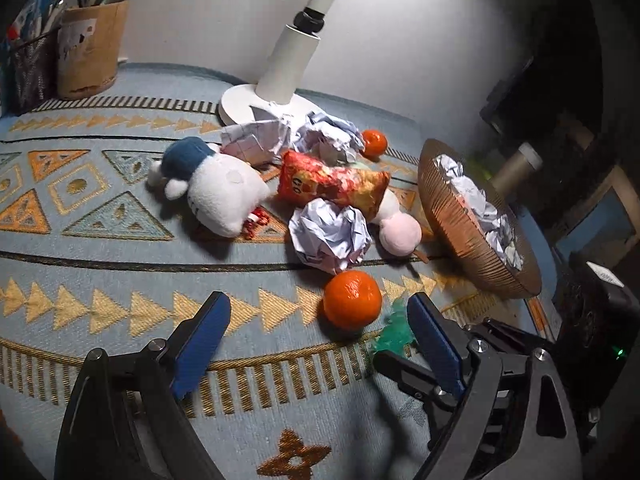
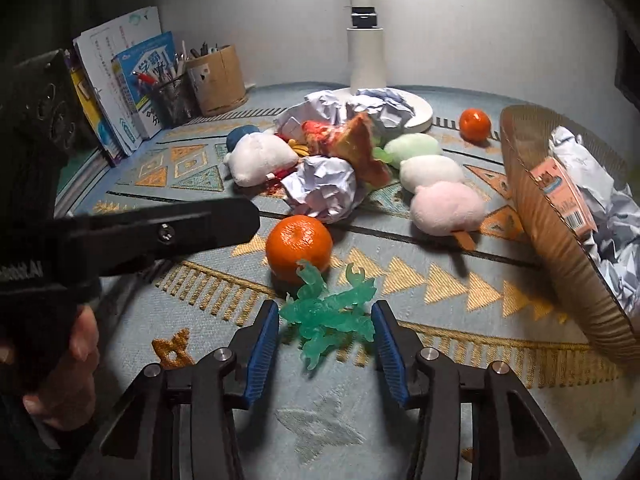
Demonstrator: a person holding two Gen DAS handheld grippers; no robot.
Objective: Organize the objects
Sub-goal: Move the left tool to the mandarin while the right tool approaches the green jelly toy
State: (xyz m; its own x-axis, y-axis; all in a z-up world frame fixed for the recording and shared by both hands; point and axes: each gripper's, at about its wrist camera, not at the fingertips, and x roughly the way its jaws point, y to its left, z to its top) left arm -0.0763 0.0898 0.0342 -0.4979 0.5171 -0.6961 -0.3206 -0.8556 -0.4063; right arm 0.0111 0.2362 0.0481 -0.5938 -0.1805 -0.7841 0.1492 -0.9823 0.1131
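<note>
The surface [image 2: 132,344] is covered by a pale blue cloth with orange and gold triangles. On it lie a near orange [image 2: 299,249], a far orange [image 2: 475,125], crumpled paper balls [image 2: 324,190], a white plush [image 2: 260,156], a pastel dumpling plush [image 2: 434,184], a snack bag [image 2: 352,148], a green translucent figure [image 2: 328,316], a white lamp base [image 1: 240,104], a brown basket [image 1: 452,220], and pen holders [image 1: 90,48] at the back

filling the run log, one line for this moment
left gripper: open, empty | right gripper: open around green dragon figure | basket: crumpled paper
</note>
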